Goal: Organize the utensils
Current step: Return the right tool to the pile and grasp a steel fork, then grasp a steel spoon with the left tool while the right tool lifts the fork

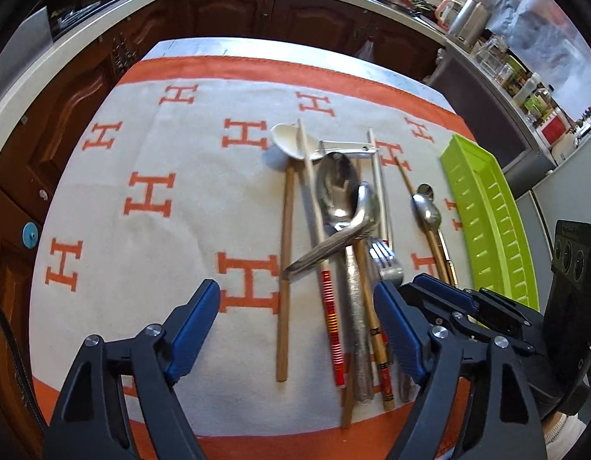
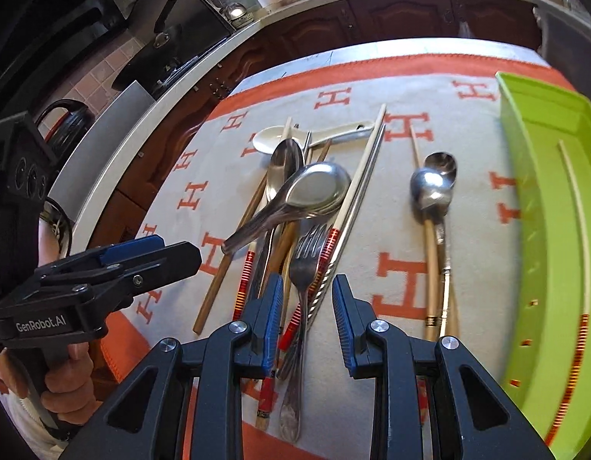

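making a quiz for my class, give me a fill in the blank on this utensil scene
1. The tray is coloured ____.
2. The letter repeated across the cloth is ____.
3. The one utensil already lying in the tray is a ____.
4. Between the right gripper fingers runs the handle of a ____.

Answers: green; H; chopstick; fork

utensil pile left of tray

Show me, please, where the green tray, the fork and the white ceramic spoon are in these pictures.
green tray (image 2: 556, 207): right wrist view, on its bare floor.
fork (image 2: 309, 247): right wrist view, on its tines.
white ceramic spoon (image 1: 286, 138): left wrist view, on its bowl.
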`<state>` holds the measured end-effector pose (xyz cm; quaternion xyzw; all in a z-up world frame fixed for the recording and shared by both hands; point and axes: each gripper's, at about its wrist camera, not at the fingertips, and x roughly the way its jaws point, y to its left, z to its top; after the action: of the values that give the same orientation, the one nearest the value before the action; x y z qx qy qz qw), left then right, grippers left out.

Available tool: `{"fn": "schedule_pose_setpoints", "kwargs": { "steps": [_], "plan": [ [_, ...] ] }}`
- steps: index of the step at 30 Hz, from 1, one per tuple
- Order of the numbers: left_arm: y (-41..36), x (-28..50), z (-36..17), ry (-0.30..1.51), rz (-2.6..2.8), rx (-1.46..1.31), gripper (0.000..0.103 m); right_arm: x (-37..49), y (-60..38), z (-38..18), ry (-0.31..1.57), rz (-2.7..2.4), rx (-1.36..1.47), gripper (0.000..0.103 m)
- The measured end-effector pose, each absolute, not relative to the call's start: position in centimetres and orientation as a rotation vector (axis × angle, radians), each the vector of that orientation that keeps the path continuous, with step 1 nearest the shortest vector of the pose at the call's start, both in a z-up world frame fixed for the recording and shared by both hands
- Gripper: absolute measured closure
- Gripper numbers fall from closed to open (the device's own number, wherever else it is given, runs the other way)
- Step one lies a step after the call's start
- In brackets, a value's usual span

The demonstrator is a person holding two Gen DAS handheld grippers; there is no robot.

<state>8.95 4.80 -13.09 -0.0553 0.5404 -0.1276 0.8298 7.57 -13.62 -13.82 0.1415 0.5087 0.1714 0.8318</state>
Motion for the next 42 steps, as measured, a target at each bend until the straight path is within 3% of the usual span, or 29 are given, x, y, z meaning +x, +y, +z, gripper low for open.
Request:
{"fn": "schedule_pose_setpoints", "kwargs": {
  "steps": [11,17,24,30,38,42],
  "plan": [
    [5.6,9.5,-14.0,1.158,-0.269,-0.137,0.022,9.3,-11.5,-14.9,1.061,0.395,0.214,0.084],
    [4.9,9.8,-13.6,1.137,-0.291,-0.110,0.022,9.3,-10.8,-15.5,1.074,0.423,0.215,0.100],
    [3.1,10.5,-12.6,1.067,-0.352,-0.036,0.024,8.8,-12.6,-14.7,1.048,0.427,0.307,0.100],
    [0.9,12.0,-12.5,1.020,-0.468,0.021,0.035,7.8,-14.7,-12.8,1.004,0.397,0.340,0.100],
    [-1.4,13.7,-13.8,1.036,-0.539,0.083,0.060,6.9,-18.4,-10.5,0.938,0.339,0.395,0.100],
    [-2.0,13.9,-14.2,1.033,-0.551,0.115,0.063,6.4,-19.6,-10.2,0.935,0.333,0.422,0.100]
  ]
}}
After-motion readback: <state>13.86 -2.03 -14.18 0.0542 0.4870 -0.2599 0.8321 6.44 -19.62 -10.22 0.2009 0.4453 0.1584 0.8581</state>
